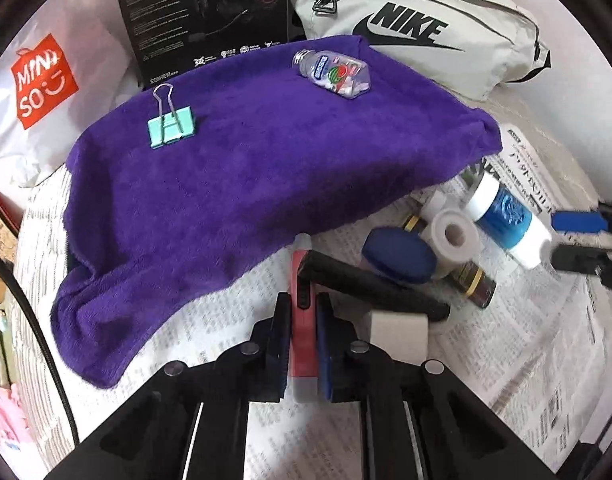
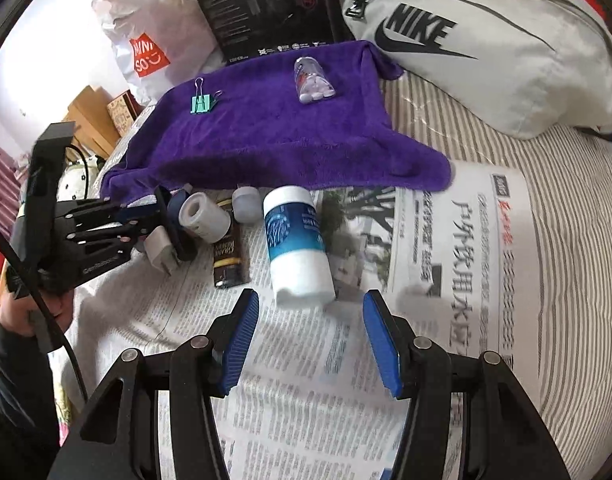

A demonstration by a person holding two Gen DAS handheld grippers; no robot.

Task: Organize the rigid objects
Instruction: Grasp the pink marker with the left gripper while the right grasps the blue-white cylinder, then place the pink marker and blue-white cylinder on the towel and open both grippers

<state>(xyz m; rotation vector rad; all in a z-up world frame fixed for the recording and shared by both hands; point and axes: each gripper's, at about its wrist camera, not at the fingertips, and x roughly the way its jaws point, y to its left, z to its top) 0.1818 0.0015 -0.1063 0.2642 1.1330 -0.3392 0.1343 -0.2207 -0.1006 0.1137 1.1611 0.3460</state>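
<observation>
Mid-sort: moving loose items from newspaper [image 2: 445,240] onto purple towel [image 1: 266,168].
Left gripper [image 1: 304,320] clamps the pink device [image 1: 304,332] over the paper; next, carry it to the towel. Right gripper [image 2: 309,340] wide, empty, facing the blue-label bottle [image 2: 296,240].

Brightness: both views were well lit by soft, even, daylight-like light.
Glare: the white plastic bag [image 2: 146,20] at the upper left of the right wrist view was washed out.
Shadows: faint, lying just under the purple towel [image 1: 246,168] edge.
Blur: the newspaper [image 2: 457,240] print smeared towards the rim; the blue-labelled bottle [image 1: 505,216] looked soft.
Distortion: strong fisheye bending, with dark corners around both circular pictures.
</observation>
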